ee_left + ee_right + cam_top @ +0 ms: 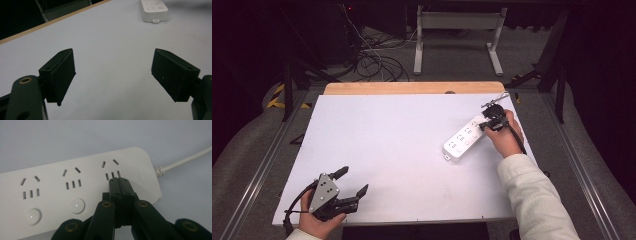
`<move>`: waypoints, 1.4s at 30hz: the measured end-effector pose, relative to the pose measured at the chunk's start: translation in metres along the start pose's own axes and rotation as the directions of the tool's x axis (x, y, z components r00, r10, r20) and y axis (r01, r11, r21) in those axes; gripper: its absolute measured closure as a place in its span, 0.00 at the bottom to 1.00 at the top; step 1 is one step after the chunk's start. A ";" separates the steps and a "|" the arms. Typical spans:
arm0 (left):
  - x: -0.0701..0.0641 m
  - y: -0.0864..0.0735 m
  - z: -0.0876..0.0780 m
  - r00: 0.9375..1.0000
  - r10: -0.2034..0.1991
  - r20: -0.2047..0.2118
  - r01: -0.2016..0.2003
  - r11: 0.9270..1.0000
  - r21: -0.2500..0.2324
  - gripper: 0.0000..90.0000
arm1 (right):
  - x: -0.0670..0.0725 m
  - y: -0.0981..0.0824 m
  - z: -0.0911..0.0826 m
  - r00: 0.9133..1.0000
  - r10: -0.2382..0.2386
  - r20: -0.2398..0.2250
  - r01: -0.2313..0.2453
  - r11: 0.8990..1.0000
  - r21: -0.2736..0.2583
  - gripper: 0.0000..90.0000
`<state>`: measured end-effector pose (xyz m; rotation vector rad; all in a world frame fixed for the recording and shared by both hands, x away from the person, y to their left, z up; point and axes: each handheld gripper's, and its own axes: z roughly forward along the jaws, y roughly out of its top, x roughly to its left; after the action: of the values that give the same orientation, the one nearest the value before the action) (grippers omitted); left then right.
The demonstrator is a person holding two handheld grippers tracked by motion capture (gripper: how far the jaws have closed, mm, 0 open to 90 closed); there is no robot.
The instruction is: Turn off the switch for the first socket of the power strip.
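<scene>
Clenched with nothing between its jaws, the right gripper [119, 180] presses its tips onto the white power strip [75, 192] beside the cord-end socket, while the left gripper [349, 182] rests released, well apart.

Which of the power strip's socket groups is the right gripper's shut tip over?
The group nearest the cord end of the power strip; the right gripper hides its round button, while the other two buttons show.

One white power strip [466, 138] is lying on the bench [387, 150], showing three socket groups and two round buttons in the right gripper view. Two tongs are working here: left tongs [353, 183] and right tongs [486, 125].
</scene>
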<state>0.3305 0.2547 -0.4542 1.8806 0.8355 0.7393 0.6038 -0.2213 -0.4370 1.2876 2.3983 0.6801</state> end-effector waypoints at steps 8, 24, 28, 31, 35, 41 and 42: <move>0.000 0.000 0.000 1.000 0.000 0.000 0.000 1.000 -0.001 0.22 | 0.003 0.001 0.001 1.000 -0.005 0.001 0.005 1.000 -0.001 1.00; 0.000 0.000 0.000 1.000 0.007 0.002 -0.007 1.000 0.001 0.22 | -0.003 -0.004 0.001 0.996 0.074 -0.042 -0.075 0.997 -0.031 1.00; -0.001 0.000 0.000 1.000 0.008 0.004 -0.008 1.000 0.002 0.22 | -0.001 -0.005 0.001 0.997 0.068 -0.026 -0.069 0.997 -0.038 1.00; -0.001 0.000 0.000 1.000 0.012 0.004 -0.012 1.000 0.002 0.22 | -0.002 -0.007 0.002 0.996 0.081 -0.025 -0.082 0.995 -0.048 1.00; -0.001 0.000 0.000 1.000 0.013 0.005 -0.013 1.000 0.002 0.22 | -0.002 -0.008 0.002 0.996 0.086 -0.021 -0.087 0.995 -0.057 1.00; -0.001 0.000 0.000 1.000 0.007 0.005 -0.007 1.000 0.001 0.22 | 0.003 -0.004 -0.003 0.998 0.060 0.010 -0.059 0.997 -0.052 1.00; -0.001 0.000 0.000 1.000 0.007 0.003 -0.007 1.000 0.002 0.22 | 0.004 -0.004 -0.005 0.998 0.056 0.006 -0.055 0.996 -0.075 1.00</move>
<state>0.3301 0.2539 -0.4540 1.8875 0.8283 0.7399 0.5965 -0.2209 -0.4350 1.3277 2.3147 0.7717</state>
